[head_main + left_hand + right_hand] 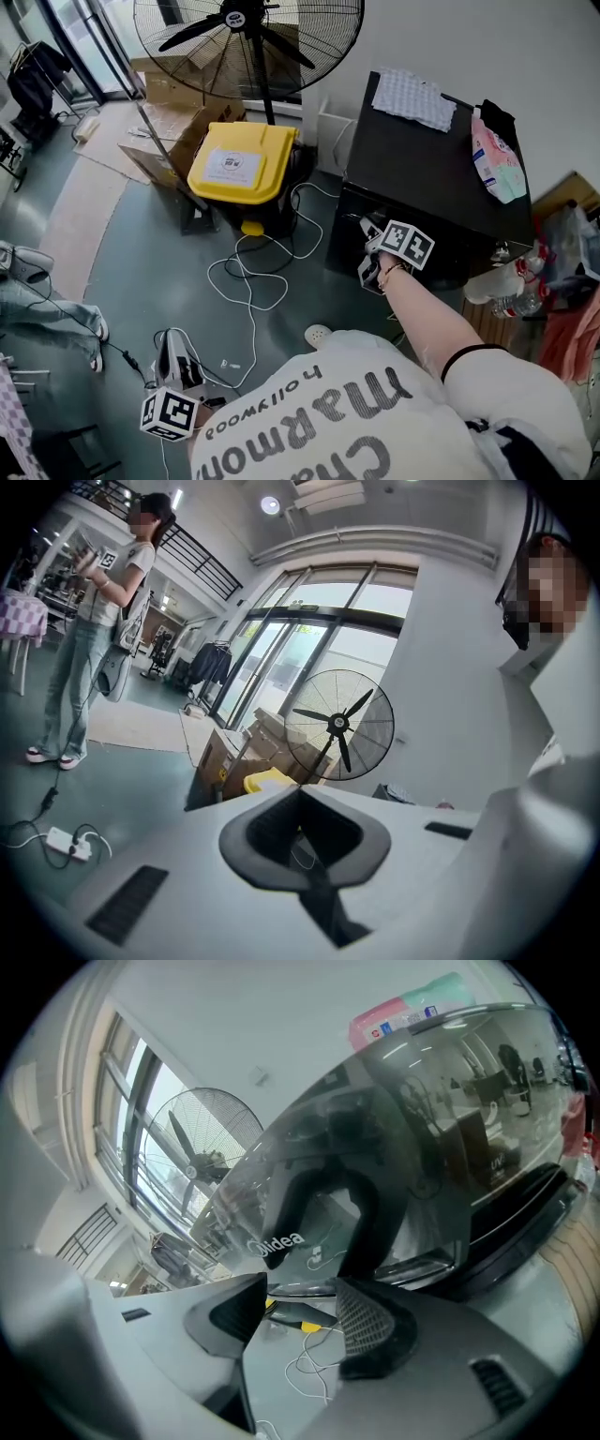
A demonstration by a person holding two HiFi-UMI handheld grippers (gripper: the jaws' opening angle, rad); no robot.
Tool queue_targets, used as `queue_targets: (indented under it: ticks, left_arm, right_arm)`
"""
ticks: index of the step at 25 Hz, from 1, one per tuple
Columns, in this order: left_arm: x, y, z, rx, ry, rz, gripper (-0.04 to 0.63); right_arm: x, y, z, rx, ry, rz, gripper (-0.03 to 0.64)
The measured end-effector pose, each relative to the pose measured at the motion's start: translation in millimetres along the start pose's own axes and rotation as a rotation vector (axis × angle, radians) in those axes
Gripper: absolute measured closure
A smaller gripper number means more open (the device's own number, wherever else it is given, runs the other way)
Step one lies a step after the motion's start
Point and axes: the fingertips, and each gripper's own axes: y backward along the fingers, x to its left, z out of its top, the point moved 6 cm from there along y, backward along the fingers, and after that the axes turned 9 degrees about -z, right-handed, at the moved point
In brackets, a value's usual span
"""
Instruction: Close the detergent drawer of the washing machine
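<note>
Grey-green floor (141, 234), slight sheen, with a white cable (253, 272) looped across it. Plain white wall (525, 56). Large pedestal fan (248, 37) beside cardboard boxes (173, 127) and a yellow-lidded bin (242, 161). Tall dark-framed windows (309, 658) let in daylight. Railed mezzanine (202, 560) overhead. Round ceiling lamp (270, 505) lit.

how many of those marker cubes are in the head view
2. One marker cube sits at lower left on the left claw, beside the person's shirt; the other rides on the right claw at the washing machine's front. None seems hidden.
</note>
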Motion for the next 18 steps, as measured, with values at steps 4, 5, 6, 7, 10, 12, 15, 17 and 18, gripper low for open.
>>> queue_targets:
  ticks: [4, 5, 6, 7, 10, 12, 15, 17, 18]
  left_arm:
    - [-1.3, 21.6, 3.8, 0.007, -0.013, -0.001, 0.588]
    - [-2.0, 27.2, 4.4, 0.007, -0.016, -0.002, 0.588]
    - [-2.5, 33.0, 4.8, 0.006, -0.020, -0.002, 0.588]
    - [-2.9, 39.0, 4.9, 0.005, -0.023, -0.003, 0.588]
    - [-3.9, 57.0, 4.8, 0.006, -0.034, -0.006, 0.588]
    - [-3.3, 69.1, 2.9, 0.007, -0.037, -0.009, 0.588]
    - [-1.6, 89.5, -2.5, 0.007, -0.035, -0.005, 0.588]
    - [-0.4, 103.7, -5.3, 0.004, -0.032, -0.001, 0.588]
    - [0.1, 110.5, -6.2, 0.000, -0.031, 0.002, 0.588]
  right_arm:
    - [10.2, 17.9, -9.2, -0.027, 0.001, 0.032, 0.380]
    - [14.7, 23.1, -14.8, -0.024, 0.006, 0.048, 0.380]
    - [19.4, 28.5, -21.6, -0.018, 0.009, 0.067, 0.380]
    - [24.6, 34.3, -29.3, -0.013, 0.009, 0.088, 0.380]
    - [44.9, 54.8, -55.5, 0.000, 0.009, 0.167, 0.382]
    - [63.0, 68.3, -73.2, 0.011, 0.026, 0.222, 0.382]
    - [94.4, 89.1, -94.8, 0.024, 0.077, 0.312, 0.398]
    - [115.8, 106.0, -103.6, 0.012, 0.121, 0.374, 0.428]
    - [126.0, 115.0, -105.7, -0.004, 0.142, 0.404, 0.450]
